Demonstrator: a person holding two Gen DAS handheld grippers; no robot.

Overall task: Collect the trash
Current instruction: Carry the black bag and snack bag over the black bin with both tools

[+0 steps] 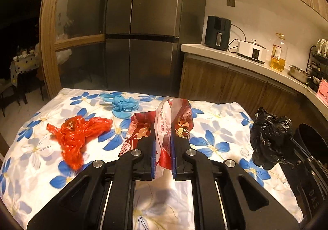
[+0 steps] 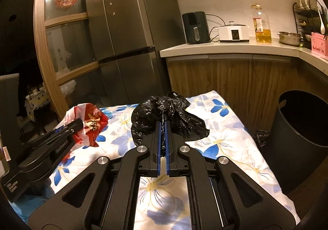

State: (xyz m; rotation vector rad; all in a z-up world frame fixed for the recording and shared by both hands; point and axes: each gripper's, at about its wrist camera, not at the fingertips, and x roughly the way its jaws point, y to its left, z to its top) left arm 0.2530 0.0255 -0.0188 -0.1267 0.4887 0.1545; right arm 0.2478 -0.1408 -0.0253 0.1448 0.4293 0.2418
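Right wrist view: black bag (image 2: 164,115) is pinched in the closed right gripper (image 2: 163,125), printed bag (image 1: 164,127) in the nearly closed left gripper (image 1: 163,137); both should be carried over the bin (image 2: 303,119) before release.

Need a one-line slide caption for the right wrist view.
Right gripper shut on a crumpled black bag above the floral tablecloth, dark bin waiting at right.

A flowered cloth (image 1: 221,121) covers the table. Behind it stands a grey refrigerator (image 1: 141,25) beside a wooden glass door (image 1: 80,10). On the counter (image 2: 225,48) sit, left to right, a black air fryer (image 2: 195,27), a white cooker (image 2: 233,33), an oil bottle (image 2: 262,25) and a steel bowl (image 2: 290,37), with a dish rack (image 2: 307,6) at the right end.
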